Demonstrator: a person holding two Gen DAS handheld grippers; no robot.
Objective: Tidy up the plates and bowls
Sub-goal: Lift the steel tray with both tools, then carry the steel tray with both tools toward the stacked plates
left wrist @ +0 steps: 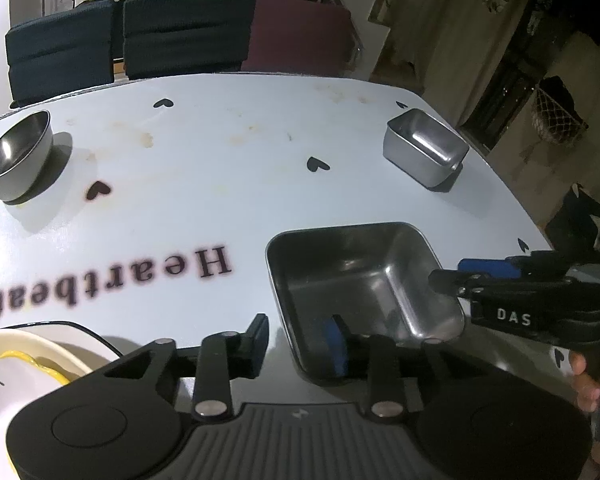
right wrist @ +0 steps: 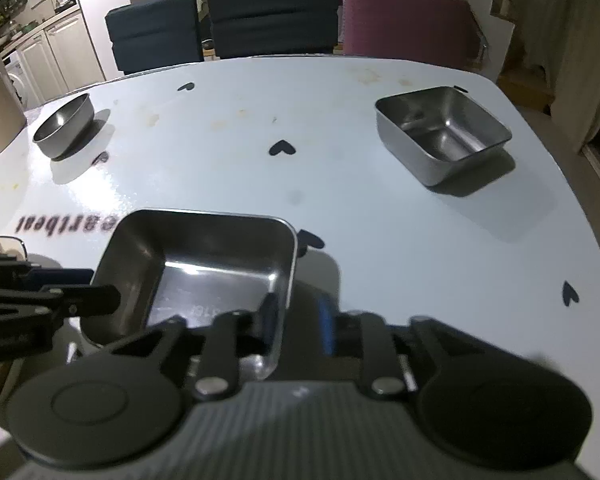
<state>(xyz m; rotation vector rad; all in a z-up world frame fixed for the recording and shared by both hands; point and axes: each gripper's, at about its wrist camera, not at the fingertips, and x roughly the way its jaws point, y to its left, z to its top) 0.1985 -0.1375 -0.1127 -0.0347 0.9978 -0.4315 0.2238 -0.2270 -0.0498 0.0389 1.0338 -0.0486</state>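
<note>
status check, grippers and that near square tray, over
Both grippers open, straddling square tray walls, not clamped. Tray flat on table. Nothing in the way.

A square steel tray (left wrist: 364,288) sits upright and empty at the near side of a white surface (left wrist: 220,200). A smaller square steel tray (left wrist: 424,152) is seen upright and empty toward the far right corner, well apart from the first. A round steel bowl (left wrist: 18,156) stands upright at the far left. A cream plate with a yellow wavy rim and green leaf print (left wrist: 24,364) is seen at the near left edge, partly hidden
</note>
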